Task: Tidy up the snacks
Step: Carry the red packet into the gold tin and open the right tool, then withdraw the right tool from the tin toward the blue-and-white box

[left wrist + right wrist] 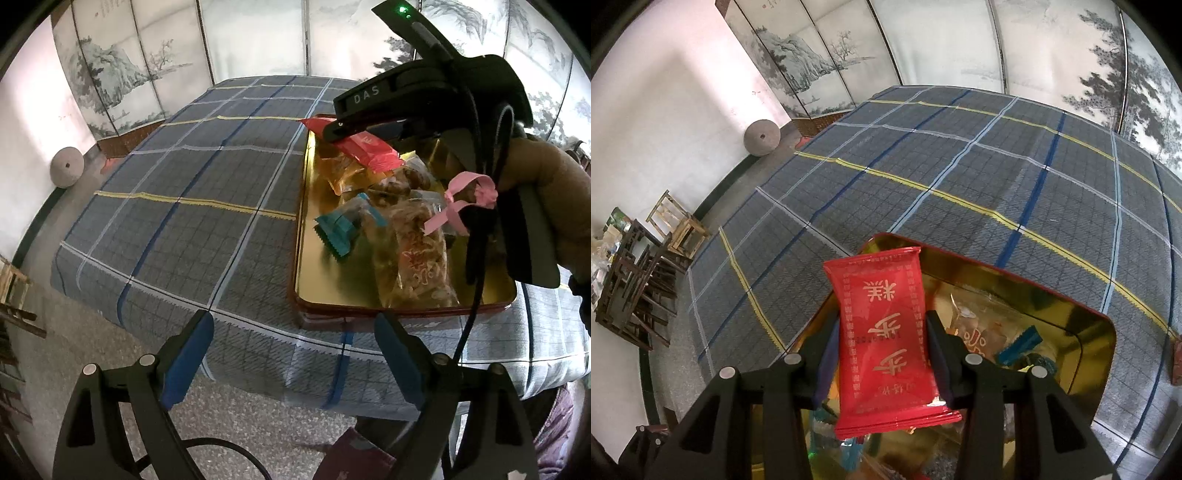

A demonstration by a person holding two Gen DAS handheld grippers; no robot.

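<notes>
The left gripper (pixel 295 354) stands spread wide with nothing between its 2 blue pads, at the near edge of the plaid cloth (pixel 192 206). The right gripper (pixel 882 350) is clenched on a red snack packet (pixel 886 332), held upright over the gold tin (pixel 1100 354). In the tin lie a teal-wrapped sweet (pixel 338 230) and clear bags of snacks (pixel 413 258). Beyond the cloth stands a painted folding screen (pixel 122 77).

White wall (pixel 665 110) at left, painted folding screen (pixel 820 62) along back w/ ink landscapes. Grey speckled floor (pixel 92 354). Round stone disc (pixel 762 138) against wall. Wooden stools (pixel 639 273) stacked at left. Plaid bedcover (pixel 942 177).
</notes>
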